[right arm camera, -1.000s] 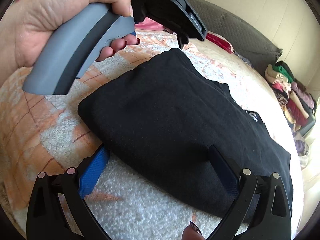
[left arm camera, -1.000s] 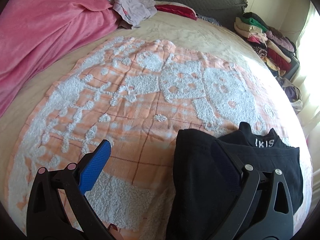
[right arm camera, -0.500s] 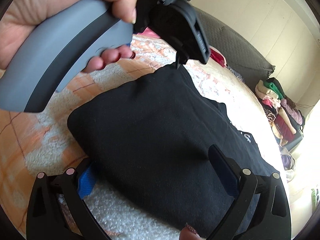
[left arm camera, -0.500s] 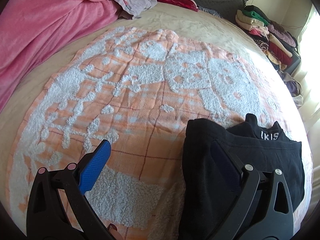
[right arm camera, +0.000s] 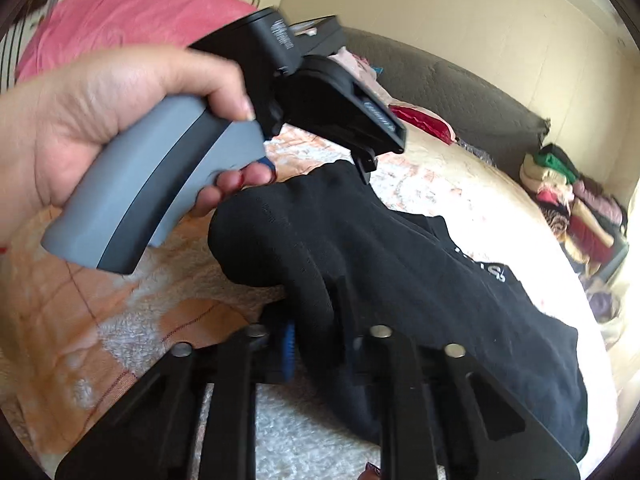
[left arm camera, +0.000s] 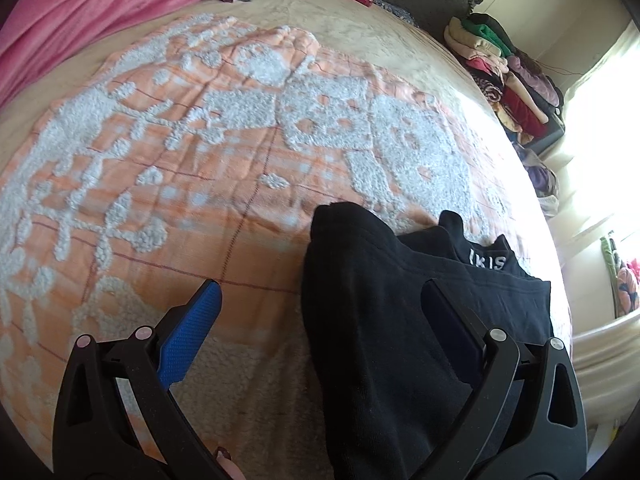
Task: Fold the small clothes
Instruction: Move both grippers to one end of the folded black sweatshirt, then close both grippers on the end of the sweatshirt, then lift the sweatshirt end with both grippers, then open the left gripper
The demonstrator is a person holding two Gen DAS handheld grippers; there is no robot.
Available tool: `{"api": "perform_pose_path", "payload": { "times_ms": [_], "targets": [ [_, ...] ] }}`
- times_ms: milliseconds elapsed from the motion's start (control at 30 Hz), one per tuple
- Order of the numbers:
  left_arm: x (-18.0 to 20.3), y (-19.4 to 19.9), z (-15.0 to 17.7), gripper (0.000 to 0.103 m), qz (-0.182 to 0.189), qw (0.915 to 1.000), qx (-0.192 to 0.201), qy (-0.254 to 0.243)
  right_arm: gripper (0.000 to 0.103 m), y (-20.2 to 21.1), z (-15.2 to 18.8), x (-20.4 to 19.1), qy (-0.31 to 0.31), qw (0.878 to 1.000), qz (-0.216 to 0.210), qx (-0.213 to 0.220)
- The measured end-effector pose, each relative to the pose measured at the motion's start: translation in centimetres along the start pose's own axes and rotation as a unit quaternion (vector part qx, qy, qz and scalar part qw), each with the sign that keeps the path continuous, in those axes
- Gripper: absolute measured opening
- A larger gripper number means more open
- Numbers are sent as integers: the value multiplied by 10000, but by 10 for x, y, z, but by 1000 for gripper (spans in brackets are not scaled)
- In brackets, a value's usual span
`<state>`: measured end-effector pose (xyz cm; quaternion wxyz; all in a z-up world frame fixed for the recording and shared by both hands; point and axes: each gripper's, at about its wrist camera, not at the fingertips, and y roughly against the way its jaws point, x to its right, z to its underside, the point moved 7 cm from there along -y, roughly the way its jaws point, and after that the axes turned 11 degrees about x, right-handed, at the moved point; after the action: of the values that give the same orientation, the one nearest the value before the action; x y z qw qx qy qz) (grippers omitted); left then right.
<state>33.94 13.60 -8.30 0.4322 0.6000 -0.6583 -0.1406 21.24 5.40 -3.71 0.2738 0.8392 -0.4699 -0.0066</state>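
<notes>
My right gripper [right arm camera: 316, 344] has just been closing, and its jaws are now pinched on the near folded edge of the black cotton garment [right arm camera: 400, 272], bunching the cloth up into a ridge between them. That garment, with white lettering at its collar, lies on the orange and white tufted blanket [left arm camera: 192, 168] spread over the bed. My left gripper [left arm camera: 320, 332] hovers over the garment's left edge, jaws wide apart, one blue pad [left arm camera: 188, 340] above the blanket, the other above black cloth, gripping nothing. My left hand [right arm camera: 112, 120] wraps its grey handle. A stack of folded clothes [left arm camera: 508, 76] sits at the bed's far corner.
</notes>
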Motion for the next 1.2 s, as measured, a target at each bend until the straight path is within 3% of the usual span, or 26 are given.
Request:
{"api": "perform_pose_path", "payload": {
  "times_ms": [167,300,367,433,567,633,667,1200],
  "targets": [
    [6,0,3,93,84,10000,-22,-24,7,10,-4,18,-632,9976,-244,150],
    [18,1,5,93,255,9997,-9,-36,7,23,-9,28,-784,9961,-176,369],
    [26,3,5,88,272,9996,35,-104,7,29,-9,31,-838,9954,-152,450],
    [36,5,7,66,386,9992,38,-129,7,35,-9,35,-877,9948,-121,501],
    [55,12,8,44,547,9982,113,-221,7,45,-7,45,-1049,9926,-52,600],
    [64,16,7,21,671,9974,163,-204,7,50,-6,53,-1124,9914,10,667],
    [67,19,6,18,739,9969,194,-170,7,52,-6,57,-1162,9908,34,691],
    [151,48,4,15,1032,9902,625,-707,6,95,12,117,-2099,9722,281,997]
  ]
}}
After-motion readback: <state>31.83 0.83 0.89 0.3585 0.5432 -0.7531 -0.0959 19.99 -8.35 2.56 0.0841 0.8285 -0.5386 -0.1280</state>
